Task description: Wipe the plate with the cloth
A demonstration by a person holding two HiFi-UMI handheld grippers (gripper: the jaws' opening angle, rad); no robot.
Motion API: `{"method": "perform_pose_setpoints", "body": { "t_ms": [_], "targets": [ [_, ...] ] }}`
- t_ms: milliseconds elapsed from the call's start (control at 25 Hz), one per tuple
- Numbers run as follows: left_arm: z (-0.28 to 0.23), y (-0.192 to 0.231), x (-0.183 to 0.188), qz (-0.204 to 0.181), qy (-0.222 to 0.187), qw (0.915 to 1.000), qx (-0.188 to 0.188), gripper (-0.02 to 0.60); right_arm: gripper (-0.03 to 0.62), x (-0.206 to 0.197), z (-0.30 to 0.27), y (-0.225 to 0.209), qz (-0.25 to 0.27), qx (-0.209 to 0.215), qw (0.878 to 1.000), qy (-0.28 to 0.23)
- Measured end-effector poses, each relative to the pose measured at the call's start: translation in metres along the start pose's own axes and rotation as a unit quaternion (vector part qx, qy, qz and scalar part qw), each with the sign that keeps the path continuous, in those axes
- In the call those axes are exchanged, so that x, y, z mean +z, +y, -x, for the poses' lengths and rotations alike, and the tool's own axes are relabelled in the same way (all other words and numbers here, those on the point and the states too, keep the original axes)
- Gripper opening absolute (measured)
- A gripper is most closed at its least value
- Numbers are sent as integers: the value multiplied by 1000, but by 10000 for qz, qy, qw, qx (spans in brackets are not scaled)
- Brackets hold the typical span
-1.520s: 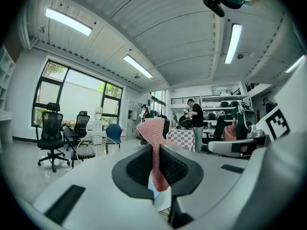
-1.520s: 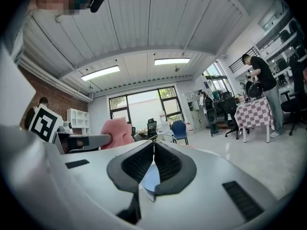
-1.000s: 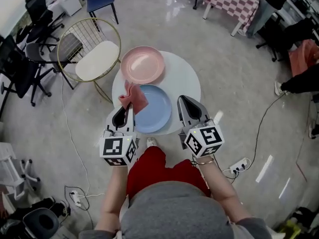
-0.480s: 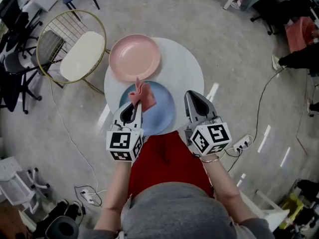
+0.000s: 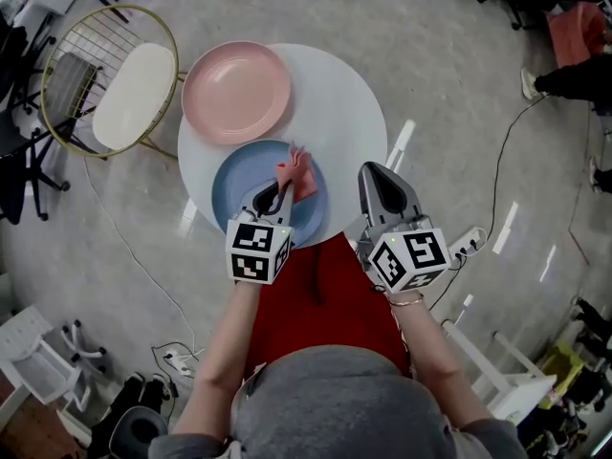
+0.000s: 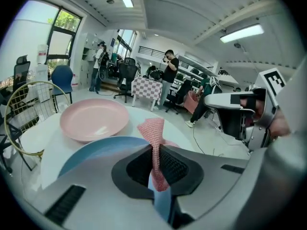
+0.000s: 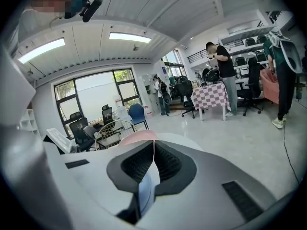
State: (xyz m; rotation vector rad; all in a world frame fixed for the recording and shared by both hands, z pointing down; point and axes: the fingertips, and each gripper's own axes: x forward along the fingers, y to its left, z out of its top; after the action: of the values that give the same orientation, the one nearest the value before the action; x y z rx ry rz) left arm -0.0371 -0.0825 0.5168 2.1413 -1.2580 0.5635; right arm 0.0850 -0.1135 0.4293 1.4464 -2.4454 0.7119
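cloth [image 5: 296,173], pink and bunched, is clenched in the left tongs [image 5: 277,191] over the blue plate [image 5: 239,185] on the round white desk [image 5: 335,103], while the right tongs [image 5: 375,172] are clamped together on nothing.

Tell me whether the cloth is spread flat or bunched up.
Bunched up: the left claw pinches the cloth into a narrow upright fold over the blue plate.
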Motion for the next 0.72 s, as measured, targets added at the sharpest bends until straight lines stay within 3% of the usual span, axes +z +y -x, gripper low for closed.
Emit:
{"method": "perform_pose_setpoints", "body": {
  "t_ms": [320,720],
  "targets": [
    [-48,-8,-18,-102,672,9975,-203,32,29,-2,0,-16,-130,-174,9998,37],
    [-73,22,-27,101,1107,9933,304,32,29,-9,-19,-13,-58,65,9995,315]
  ]
}}
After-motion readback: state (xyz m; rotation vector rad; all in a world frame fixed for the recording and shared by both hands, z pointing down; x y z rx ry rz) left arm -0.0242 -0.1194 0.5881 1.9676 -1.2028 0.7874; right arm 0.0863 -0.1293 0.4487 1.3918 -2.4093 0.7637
